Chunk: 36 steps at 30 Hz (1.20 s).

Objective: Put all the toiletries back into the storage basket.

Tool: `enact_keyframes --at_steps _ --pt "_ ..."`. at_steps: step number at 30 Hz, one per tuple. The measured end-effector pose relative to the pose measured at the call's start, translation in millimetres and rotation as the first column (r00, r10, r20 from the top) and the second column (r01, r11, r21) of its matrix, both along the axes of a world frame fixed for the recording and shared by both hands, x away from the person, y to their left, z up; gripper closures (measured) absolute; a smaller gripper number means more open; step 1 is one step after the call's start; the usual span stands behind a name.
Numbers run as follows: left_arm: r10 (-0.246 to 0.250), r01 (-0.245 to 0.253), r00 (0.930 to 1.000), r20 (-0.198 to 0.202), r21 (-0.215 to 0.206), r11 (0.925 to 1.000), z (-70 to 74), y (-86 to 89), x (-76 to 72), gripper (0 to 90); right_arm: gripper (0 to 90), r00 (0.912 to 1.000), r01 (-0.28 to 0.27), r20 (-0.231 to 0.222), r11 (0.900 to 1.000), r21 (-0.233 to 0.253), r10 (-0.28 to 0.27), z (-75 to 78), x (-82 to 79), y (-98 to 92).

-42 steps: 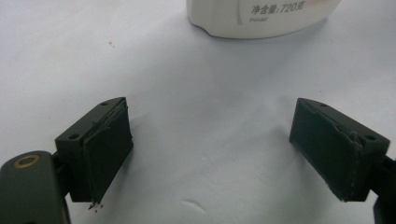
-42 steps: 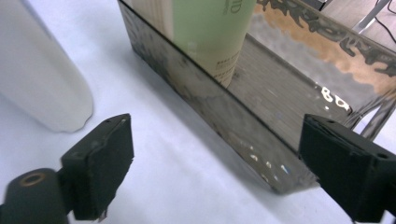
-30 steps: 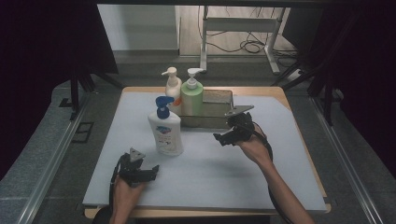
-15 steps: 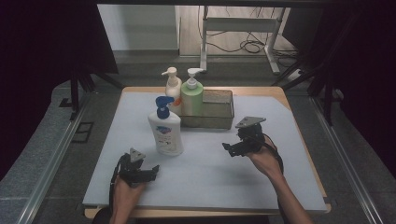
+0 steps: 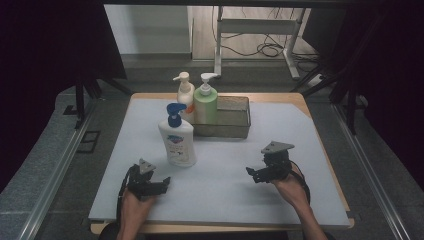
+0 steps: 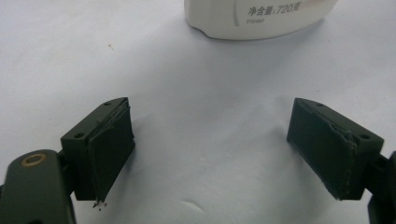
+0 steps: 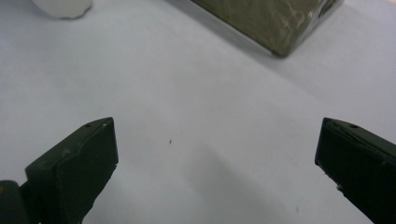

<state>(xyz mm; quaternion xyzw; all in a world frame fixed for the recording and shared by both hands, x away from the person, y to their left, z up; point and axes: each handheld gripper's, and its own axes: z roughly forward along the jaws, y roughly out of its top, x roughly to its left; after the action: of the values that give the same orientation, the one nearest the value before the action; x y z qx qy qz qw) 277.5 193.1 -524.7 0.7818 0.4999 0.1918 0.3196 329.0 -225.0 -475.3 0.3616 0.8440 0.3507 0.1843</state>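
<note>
A white pump bottle with a blue head (image 5: 177, 140) stands on the pale mat, its base (image 6: 259, 18) close ahead of my left gripper (image 6: 210, 149). That gripper (image 5: 159, 184) rests open near the mat's front left with nothing between its jaws. A green pump bottle (image 5: 205, 102) stands in the left end of a grey mesh basket (image 5: 235, 120); a cream pump bottle (image 5: 183, 95) stands just left of it, whether inside the basket I cannot tell. My right gripper (image 5: 254, 174) sits open at the front right, empty, with the basket's corner (image 7: 275, 23) ahead of it (image 7: 215, 158).
The pale mat (image 5: 300, 130) covers a wooden table whose edge (image 5: 345, 200) shows at the right. Metal rails run along both sides on the floor. A metal stand (image 5: 255, 30) and cables lie beyond the table's far edge.
My right gripper has drawn back from beside the basket toward the front right of the mat and come down lower. The left gripper has stayed put.
</note>
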Motion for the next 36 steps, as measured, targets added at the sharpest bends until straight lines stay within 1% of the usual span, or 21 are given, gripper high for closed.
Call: enact_keyframes --at_steps 2,5,7,12,15,18,19,20,22,24,26,29,32,34,36 --pt "0.002 -0.002 1.0000 -0.001 0.000 1.0000 0.1 -0.1 0.0 14.4 0.0 0.9999 0.008 -0.006 1.000 0.003 -0.008 -6.6 -3.2 -4.4" --pt "0.003 -0.003 1.0000 0.000 -0.002 1.0000 0.3 0.0 -0.3 15.1 0.0 0.9997 0.018 -0.016 1.000 -0.006 -0.018 -13.9 -6.1 -8.6" --pt "0.005 -0.005 1.0000 0.002 -0.007 1.0000 0.4 -0.6 -0.7 16.2 0.0 0.9995 0.026 -0.020 1.000 0.002 -0.026 -18.5 -8.3 -10.9" --pt "0.012 -0.012 0.9999 0.005 -0.011 0.9999 1.3 -0.3 -1.3 20.9 0.0 0.9989 0.038 -0.029 0.999 -0.002 -0.038 -30.2 -12.5 -15.0" --pt "0.028 -0.028 0.9996 0.001 -0.012 0.9995 2.8 0.5 -0.6 25.6 0.0 0.9984 0.042 -0.038 0.999 0.000 -0.042 -37.8 -13.6 -17.3" --pt "0.041 -0.041 0.9992 -0.001 -0.012 0.9991 4.2 2.3 2.1 33.4 0.0 0.9975 0.049 -0.051 0.999 0.000 -0.049 -44.5 -13.4 -19.3" --pt "0.045 -0.045 0.9990 0.000 -0.014 0.9989 4.3 2.8 3.4 34.5 0.0 0.9970 0.050 -0.059 0.999 -0.001 -0.050 -46.6 -13.3 -19.7" --pt "0.043 -0.043 0.9991 -0.001 -0.013 0.9990 4.7 3.8 4.6 36.0 0.0 0.9963 0.051 -0.069 0.999 0.009 -0.050 -47.6 -12.7 -20.5" --pt "0.050 -0.050 0.9987 0.006 -0.029 0.9983 5.4 4.4 7.0 39.8 0.0 0.9958 0.054 -0.075 0.998 0.015 -0.053 -47.6 -11.9 -21.4" --pt "0.046 -0.046 0.9989 0.010 -0.047 0.9978 7.0 5.1 9.5 45.2 0.0 0.9958 0.055 -0.073 0.998 0.011 -0.054 -48.0 -12.2 -20.9" --pt "0.033 -0.032 0.9993 0.017 -0.067 0.9972 8.1 4.7 12.1 53.4 0.0 0.9959 0.055 -0.072 0.998 0.011 -0.054 -48.1 -12.1 -21.0" --pt "0.016 -0.015 0.9996 0.022 -0.068 0.9976 8.6 1.7 16.2 67.3 0.0 0.9958 0.056 -0.074 0.998 0.012 -0.055 -48.2 -12.2 -21.1" --pt "0.012 -0.010 0.9998 0.019 -0.078 0.9969 9.1 -0.7 20.7 80.8 0.0 0.9958 0.056 -0.073 0.998 0.012 -0.055 -48.3 -12.2 -21.1" --pt "0.012 -0.010 0.9997 0.020 -0.078 0.9969 10.0 -2.5 23.6 87.4 0.0 0.9958 0.056 -0.073 0.998 0.012 -0.055 -48.4 -12.2 -21.1" --pt "0.013 -0.011 0.9997 0.019 -0.078 0.9969 10.4 -4.1 26.9 89.2 0.0 0.9958 0.056 -0.073 0.998 0.013 -0.055 -48.4 -12.2 -21.2"
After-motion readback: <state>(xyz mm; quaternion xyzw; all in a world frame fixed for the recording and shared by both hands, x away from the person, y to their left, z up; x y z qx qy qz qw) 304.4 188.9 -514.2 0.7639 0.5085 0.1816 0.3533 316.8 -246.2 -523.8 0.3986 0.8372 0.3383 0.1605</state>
